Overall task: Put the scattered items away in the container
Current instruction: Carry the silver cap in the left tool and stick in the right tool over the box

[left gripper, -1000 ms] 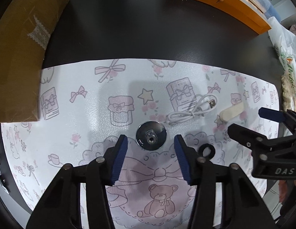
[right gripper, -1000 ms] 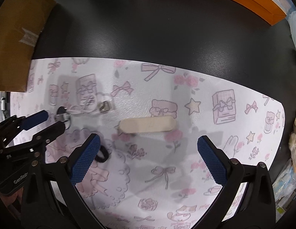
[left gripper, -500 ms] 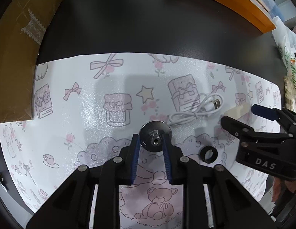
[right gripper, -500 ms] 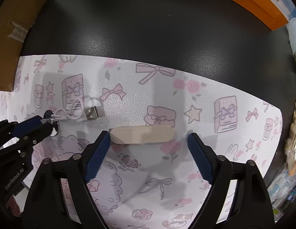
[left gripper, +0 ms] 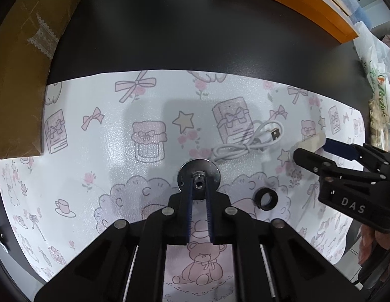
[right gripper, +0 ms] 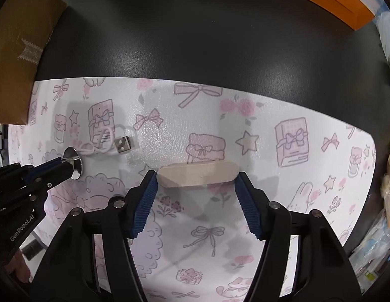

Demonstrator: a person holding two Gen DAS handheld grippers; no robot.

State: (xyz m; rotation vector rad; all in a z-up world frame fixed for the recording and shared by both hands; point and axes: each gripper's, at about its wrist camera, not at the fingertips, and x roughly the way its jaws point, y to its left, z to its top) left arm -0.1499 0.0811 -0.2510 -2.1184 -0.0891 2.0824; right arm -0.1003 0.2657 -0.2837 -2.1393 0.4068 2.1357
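Note:
A round metal disc (left gripper: 198,170) with a central stub lies on the patterned mat (left gripper: 107,151). My left gripper (left gripper: 198,188) is shut on that stub. The gripper and disc (right gripper: 75,164) also show at the left of the right wrist view. A beige oblong block (right gripper: 197,175) lies flat on the mat, and my right gripper (right gripper: 197,180) has its blue pads pressed against the block's two ends. A coiled white USB cable (left gripper: 247,141) rests just beyond the disc. A small black ring (left gripper: 266,198) sits to the disc's right.
A brown cardboard box (left gripper: 24,63) stands at the far left on the black table (left gripper: 182,37). An orange box (left gripper: 295,0) lies at the back right. Plastic bags and packets (left gripper: 378,95) crowd the right edge.
Both grippers have closed. The left went from wide open around the disc to shut on its stub. The right moved forward and narrowed onto the ends of the block.

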